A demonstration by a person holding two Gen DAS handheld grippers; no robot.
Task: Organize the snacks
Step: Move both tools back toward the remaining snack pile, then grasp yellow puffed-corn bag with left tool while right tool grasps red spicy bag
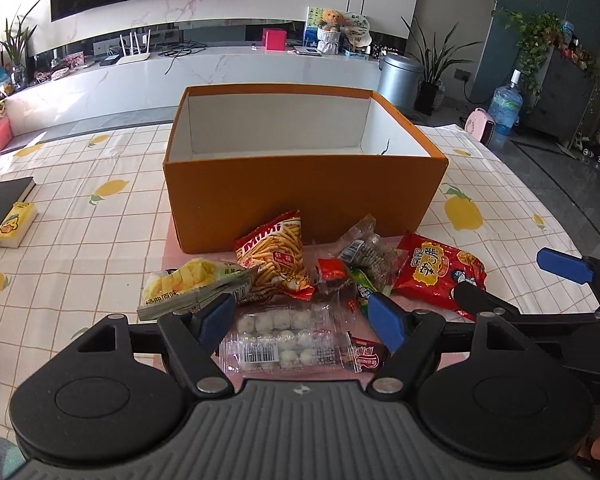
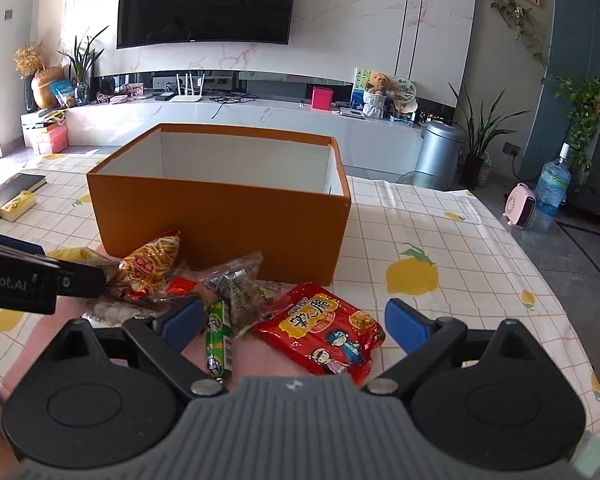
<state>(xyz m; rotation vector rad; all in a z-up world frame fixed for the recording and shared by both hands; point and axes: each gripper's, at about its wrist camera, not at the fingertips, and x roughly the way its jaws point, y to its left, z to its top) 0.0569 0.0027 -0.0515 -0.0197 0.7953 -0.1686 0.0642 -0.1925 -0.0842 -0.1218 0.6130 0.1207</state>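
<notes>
On the table (image 1: 100,216), covered with a lemon-print cloth, nothing has yet been sorted. The orange box (image 1: 300,196) stands open behind the pile, and no snack can be seen inside it (its floor is only partly visible). All the snacks lie in a loose heap just in front of its near wall.

From the left, the yellow packet (image 1: 188,284) lies at the edge of the heap, partly overlapped by the fries bag (image 1: 276,256). In front of these the clear tray of white balls (image 1: 288,340) is framed by the left gripper (image 1: 304,318), whose jaws are spread wide and hang over the tray without any contact that can be made out.

Further right come the small red sachet (image 1: 332,274), the clear packet of dark biscuits (image 1: 366,254) and the green stick (image 2: 219,336). The red noodle packet (image 2: 324,330) lies farthest right, between the widely spread jaws of the right gripper (image 2: 294,322), which grips nothing.

Every item is judged still to be placed; a first pick seems to be under preparation.
</notes>
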